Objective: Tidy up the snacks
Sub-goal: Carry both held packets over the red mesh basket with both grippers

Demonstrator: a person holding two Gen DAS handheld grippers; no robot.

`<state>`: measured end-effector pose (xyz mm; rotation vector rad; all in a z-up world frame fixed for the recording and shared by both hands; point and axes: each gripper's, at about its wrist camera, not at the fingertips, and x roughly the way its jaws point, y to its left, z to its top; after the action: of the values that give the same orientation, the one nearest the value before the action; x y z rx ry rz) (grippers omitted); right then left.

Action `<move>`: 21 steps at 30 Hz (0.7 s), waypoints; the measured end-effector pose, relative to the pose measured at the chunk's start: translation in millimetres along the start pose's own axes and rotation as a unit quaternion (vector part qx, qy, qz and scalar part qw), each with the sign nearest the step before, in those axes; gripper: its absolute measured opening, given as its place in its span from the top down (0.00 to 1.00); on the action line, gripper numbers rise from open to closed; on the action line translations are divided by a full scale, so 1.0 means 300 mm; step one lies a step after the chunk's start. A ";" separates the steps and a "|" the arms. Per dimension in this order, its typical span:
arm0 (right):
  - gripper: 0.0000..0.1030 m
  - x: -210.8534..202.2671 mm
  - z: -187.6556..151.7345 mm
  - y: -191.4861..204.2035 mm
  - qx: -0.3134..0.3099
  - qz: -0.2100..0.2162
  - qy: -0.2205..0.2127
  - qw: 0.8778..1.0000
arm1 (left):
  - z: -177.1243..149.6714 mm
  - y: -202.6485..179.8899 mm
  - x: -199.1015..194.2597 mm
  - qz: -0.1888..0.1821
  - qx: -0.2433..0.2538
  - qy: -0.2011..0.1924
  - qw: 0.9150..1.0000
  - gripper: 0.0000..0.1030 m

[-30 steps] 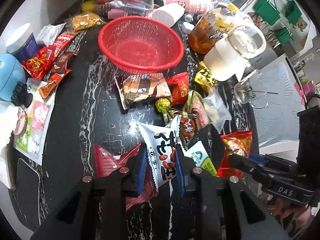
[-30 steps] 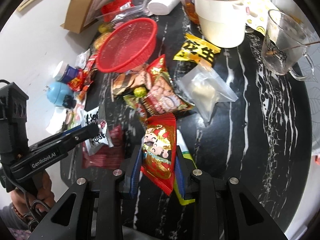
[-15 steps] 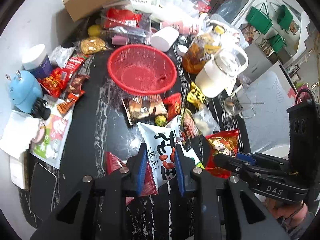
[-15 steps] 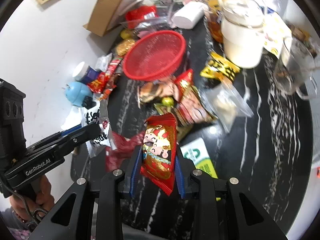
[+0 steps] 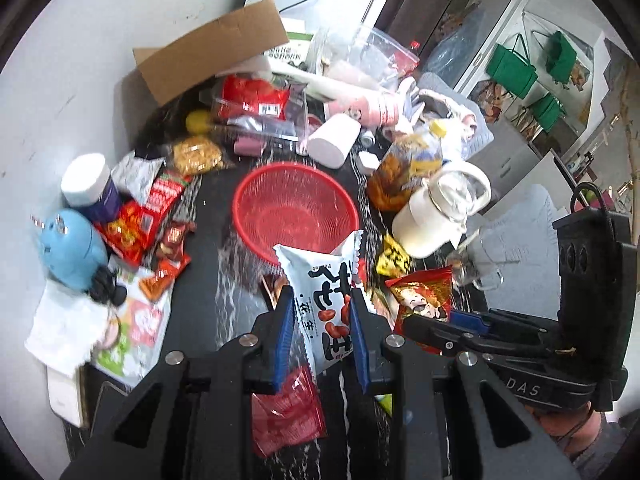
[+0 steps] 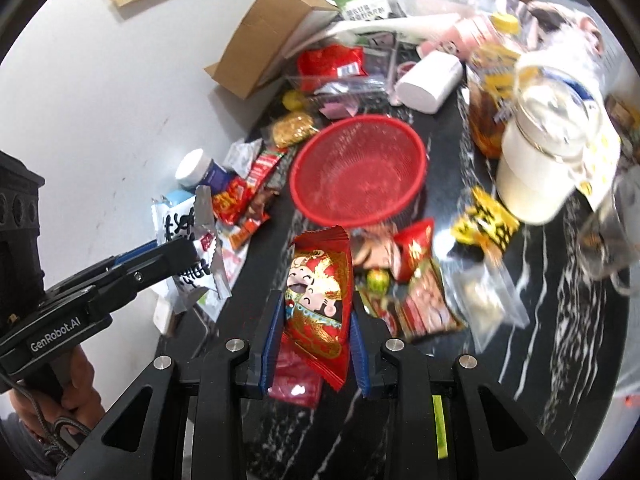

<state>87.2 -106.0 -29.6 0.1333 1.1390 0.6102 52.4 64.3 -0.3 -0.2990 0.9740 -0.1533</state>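
Note:
My left gripper [image 5: 322, 334] is shut on a white peanut packet [image 5: 325, 295] with black characters, held in the air in front of the red mesh basket [image 5: 295, 210]. My right gripper [image 6: 314, 338] is shut on a red packet with a cartoon figure [image 6: 318, 298], held above the dark marble table [image 6: 532, 320] just short of the basket [image 6: 358, 170]. The basket holds nothing. Each gripper shows in the other's view: the right one [image 5: 424, 326] with its red packet [image 5: 422, 294], the left one [image 6: 182, 252] with the white packet [image 6: 186, 240].
Loose snacks lie on the table: a yellow packet [image 6: 486, 226], red and clear packets [image 6: 426, 300], and a red packet [image 5: 286, 410] under my left gripper. A cream jug [image 6: 540, 168], a glass cup [image 6: 616, 228], a cardboard box [image 6: 264, 52] and a blue gadget [image 5: 70, 248] ring the basket.
Both grippers have risen off the table with their packets and moved towards the basket. The table and basket look smaller and farther below.

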 end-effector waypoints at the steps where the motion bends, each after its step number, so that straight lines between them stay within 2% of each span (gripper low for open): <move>1: 0.71 0.005 0.017 0.001 -0.002 0.001 0.000 1.000 | 0.016 0.004 0.005 0.001 0.002 -0.002 1.000 0.75; 10: 0.71 0.079 0.147 -0.021 -0.009 -0.002 -0.004 1.000 | 0.120 0.038 0.083 0.013 0.004 -0.006 1.000 0.75; 21: 0.71 0.221 0.315 -0.083 -0.014 -0.021 0.007 1.000 | 0.246 0.094 0.266 0.025 0.009 0.008 1.000 0.75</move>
<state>198.3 -73.1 -52.4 0.0809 1.1438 0.5915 158.0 83.7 -33.6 -0.2570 0.9948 -0.1198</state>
